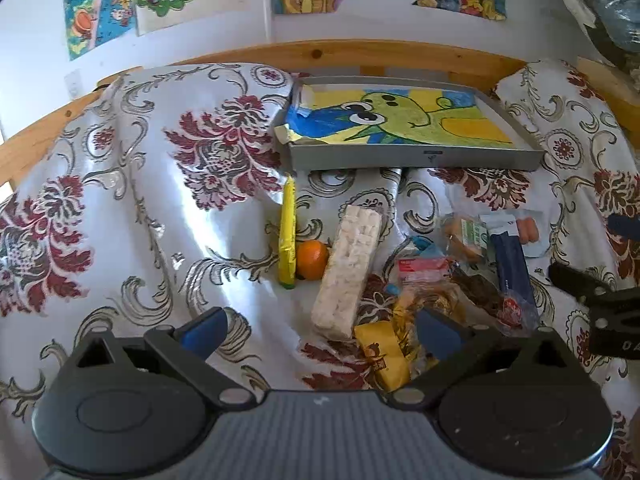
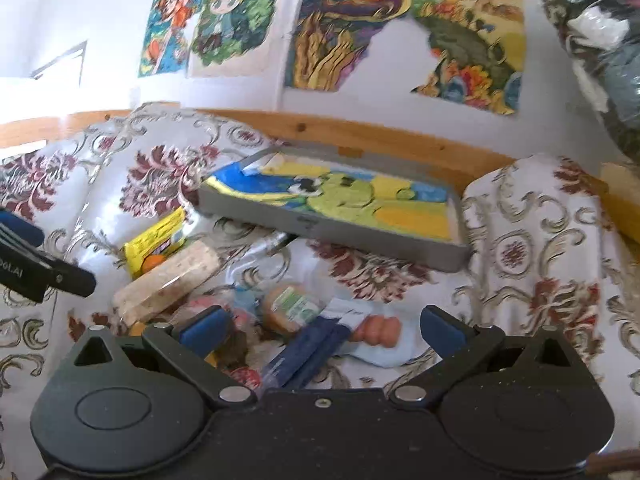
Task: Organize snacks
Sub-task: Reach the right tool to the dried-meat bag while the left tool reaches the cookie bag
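Nothing sorted yet — my left hand-held gripper (image 1: 320,332) and right hand-held gripper (image 2: 322,330) both gape apart and empty over the snack pile (image 1: 432,272), the grey tray (image 1: 420,158) at the far side bare — all of it left to do.

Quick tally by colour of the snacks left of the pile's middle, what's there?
Yellow: 2, the long yellow packet and the yellow wrapped snack
Orange: 1, the tangerine
White: 1, the puffed rice bar
Total: 4
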The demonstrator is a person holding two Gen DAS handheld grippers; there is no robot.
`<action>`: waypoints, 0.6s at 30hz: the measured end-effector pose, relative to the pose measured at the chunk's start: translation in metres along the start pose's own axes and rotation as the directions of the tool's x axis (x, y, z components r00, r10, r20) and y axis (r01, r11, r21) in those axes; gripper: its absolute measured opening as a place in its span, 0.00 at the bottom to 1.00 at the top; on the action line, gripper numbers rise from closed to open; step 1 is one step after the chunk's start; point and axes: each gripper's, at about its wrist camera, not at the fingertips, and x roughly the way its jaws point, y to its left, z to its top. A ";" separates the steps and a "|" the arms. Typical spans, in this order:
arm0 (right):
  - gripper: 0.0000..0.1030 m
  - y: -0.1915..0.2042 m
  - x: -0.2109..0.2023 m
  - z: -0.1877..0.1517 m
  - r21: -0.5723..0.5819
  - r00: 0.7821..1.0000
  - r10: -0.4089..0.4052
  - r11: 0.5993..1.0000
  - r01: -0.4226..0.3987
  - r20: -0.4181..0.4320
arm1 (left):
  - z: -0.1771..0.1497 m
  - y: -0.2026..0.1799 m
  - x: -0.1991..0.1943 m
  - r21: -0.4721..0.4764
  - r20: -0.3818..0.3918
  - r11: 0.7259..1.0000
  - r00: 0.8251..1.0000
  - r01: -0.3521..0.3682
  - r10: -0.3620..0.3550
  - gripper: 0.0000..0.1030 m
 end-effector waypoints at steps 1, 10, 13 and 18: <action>0.99 0.001 0.003 -0.001 0.001 1.000 0.003 1.000 -0.003 -0.013 | 0.000 -0.001 0.001 0.006 0.000 1.000 1.000 0.008 -0.008 1.00; 0.99 0.007 0.018 -0.015 -0.020 0.996 0.025 0.999 -0.026 -0.089 | -0.003 -0.011 0.016 0.005 -0.015 0.994 0.994 0.111 -0.111 1.00; 0.99 0.010 0.020 -0.016 -0.048 0.996 0.036 0.998 -0.040 -0.084 | -0.006 -0.013 0.020 0.022 -0.027 0.991 0.991 0.131 -0.130 0.99; 0.99 0.021 0.032 -0.017 -0.137 0.994 0.079 0.987 -0.089 -0.082 | -0.004 -0.014 0.027 0.018 -0.026 0.987 0.987 0.162 -0.161 0.99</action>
